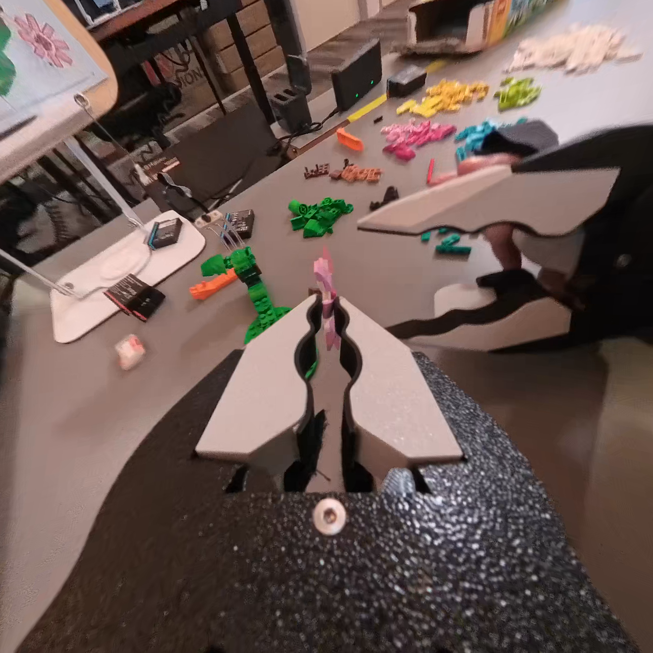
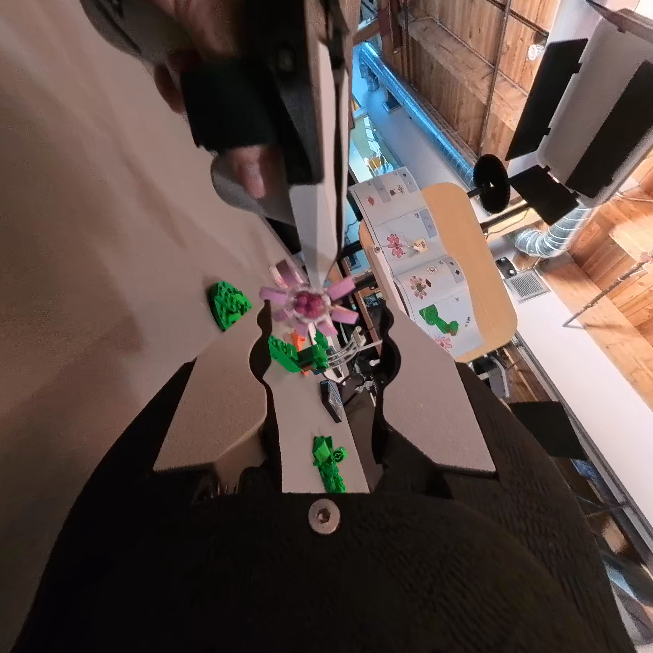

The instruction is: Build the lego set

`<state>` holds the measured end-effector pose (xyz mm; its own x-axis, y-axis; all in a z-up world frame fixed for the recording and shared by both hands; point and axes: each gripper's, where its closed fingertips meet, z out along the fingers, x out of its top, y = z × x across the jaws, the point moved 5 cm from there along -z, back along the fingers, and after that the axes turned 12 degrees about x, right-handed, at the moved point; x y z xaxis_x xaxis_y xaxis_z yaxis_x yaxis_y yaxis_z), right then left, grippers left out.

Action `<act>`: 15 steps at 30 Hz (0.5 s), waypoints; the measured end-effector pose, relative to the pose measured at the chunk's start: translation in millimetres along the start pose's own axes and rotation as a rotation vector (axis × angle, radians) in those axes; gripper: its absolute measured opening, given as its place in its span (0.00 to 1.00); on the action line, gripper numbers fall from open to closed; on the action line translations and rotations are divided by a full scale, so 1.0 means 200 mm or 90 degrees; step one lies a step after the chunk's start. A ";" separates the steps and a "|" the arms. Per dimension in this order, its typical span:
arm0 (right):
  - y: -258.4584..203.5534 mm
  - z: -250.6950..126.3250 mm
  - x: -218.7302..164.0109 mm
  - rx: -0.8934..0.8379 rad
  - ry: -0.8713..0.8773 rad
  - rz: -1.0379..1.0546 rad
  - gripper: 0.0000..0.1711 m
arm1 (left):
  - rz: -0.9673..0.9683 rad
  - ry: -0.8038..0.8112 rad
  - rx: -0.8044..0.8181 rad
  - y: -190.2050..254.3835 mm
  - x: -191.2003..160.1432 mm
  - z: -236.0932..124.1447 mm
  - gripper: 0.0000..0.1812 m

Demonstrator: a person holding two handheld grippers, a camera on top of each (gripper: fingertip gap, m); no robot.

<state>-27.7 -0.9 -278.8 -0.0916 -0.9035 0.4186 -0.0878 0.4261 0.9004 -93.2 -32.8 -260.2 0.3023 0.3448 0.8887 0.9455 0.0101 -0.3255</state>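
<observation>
Above the grey surface point(image 1: 388, 282), left gripper point(image 1: 327, 300) fingers pinch the pink lego flower point(image 2: 309, 304) edge-on; right gripper point(image 2: 323, 318) fingers spread wide, empty.

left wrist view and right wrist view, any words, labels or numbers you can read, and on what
None that I can quote.
Black card, near left: small print, too blurred to read.
Cardboard box under the far table: dark lettering, partly hidden and smeared.
Instruction booklet, right wrist view: step numbers, too small to read.
</observation>
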 end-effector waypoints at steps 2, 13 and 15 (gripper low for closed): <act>0.00 0.01 0.01 -0.006 -0.006 -0.001 0.35 | 0.007 -0.003 -0.010 0.00 0.01 0.00 0.02; -0.05 -0.03 0.00 0.100 0.002 -0.007 0.21 | 0.604 0.017 0.002 0.17 -0.07 -0.04 0.02; -0.07 -0.03 -0.02 0.138 -0.005 -0.005 0.19 | 0.596 0.026 -0.008 0.18 -0.07 -0.04 0.02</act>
<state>-20.6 -4.0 -292.2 -0.0977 -0.9071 0.4094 -0.3001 0.4191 0.8569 -62.7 -45.5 -281.8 0.9447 0.1748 0.2774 0.3166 -0.2652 -0.9107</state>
